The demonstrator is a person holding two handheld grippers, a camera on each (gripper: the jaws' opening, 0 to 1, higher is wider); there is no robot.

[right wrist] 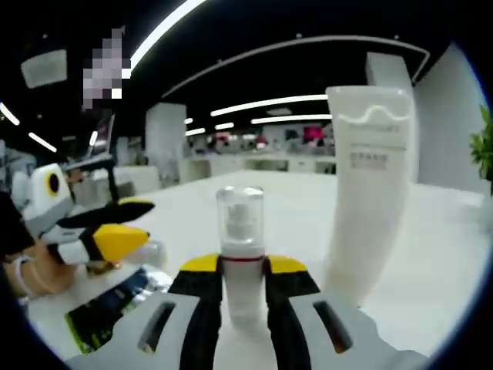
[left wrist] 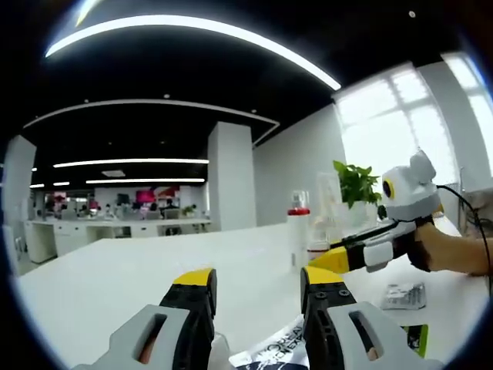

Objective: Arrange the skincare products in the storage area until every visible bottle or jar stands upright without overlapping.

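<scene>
A small pump bottle (right wrist: 240,220) with a clear cap and a red collar stands upright on the white table (right wrist: 431,262), and my right gripper (right wrist: 243,266) is shut on its body. Just to its right stands a tall white tube (right wrist: 370,193), upright on its cap. In the left gripper view the same bottle (left wrist: 298,223) rises at the tip of the right gripper (left wrist: 330,258), which a hand holds from the right. My left gripper (left wrist: 258,285) is open above the table with nothing between its fingers. It also appears at the left of the right gripper view as the left gripper (right wrist: 127,223).
Flat sachets lie on the table: a silver one (left wrist: 404,295), a black-and-white one (left wrist: 277,351) under my left jaws, and a black-and-green one (right wrist: 108,308). A potted plant (left wrist: 354,181) stands behind the bottles. The table (left wrist: 115,277) stretches wide to the left.
</scene>
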